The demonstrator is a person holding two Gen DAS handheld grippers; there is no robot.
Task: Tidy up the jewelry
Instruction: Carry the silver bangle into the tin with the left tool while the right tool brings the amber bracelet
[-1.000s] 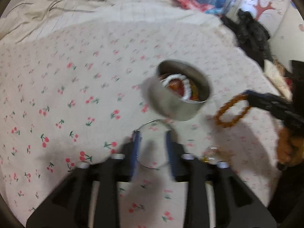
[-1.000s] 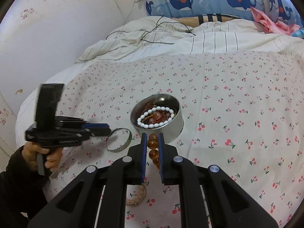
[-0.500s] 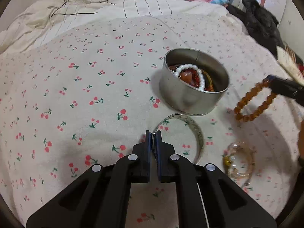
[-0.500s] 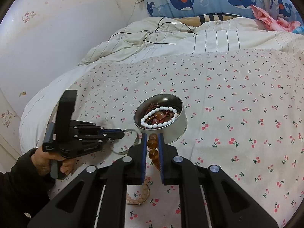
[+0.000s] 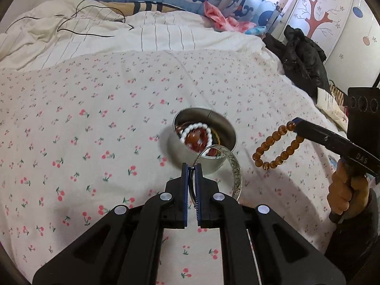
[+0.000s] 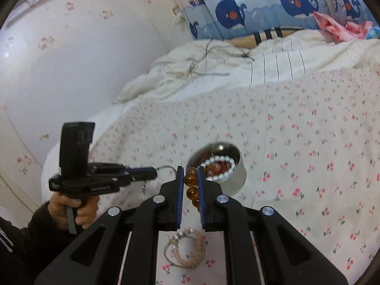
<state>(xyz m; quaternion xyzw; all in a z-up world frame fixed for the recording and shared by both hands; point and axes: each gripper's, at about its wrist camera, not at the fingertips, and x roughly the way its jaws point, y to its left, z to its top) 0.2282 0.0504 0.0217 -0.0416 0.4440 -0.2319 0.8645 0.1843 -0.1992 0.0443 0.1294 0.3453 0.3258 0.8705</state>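
1. A bedroom in a home: most of both views is a bed [image 5: 118, 123] under a white sheet printed with small red cherries.
2. A rumpled striped duvet [image 5: 154, 35] lies at its far end, with a thin black cable [image 5: 78, 27] trailing over it.
3. Curtains [image 6: 273, 7] printed with blue cartoon whales hang behind (a child's pattern, by the look).
4. Wallpaper [image 6: 71, 23] carries small pink motifs.
5. A white wardrobe door [image 5: 332, 19] bears a red tree decal; dark clothing [image 5: 301, 57] is heaped beside it.
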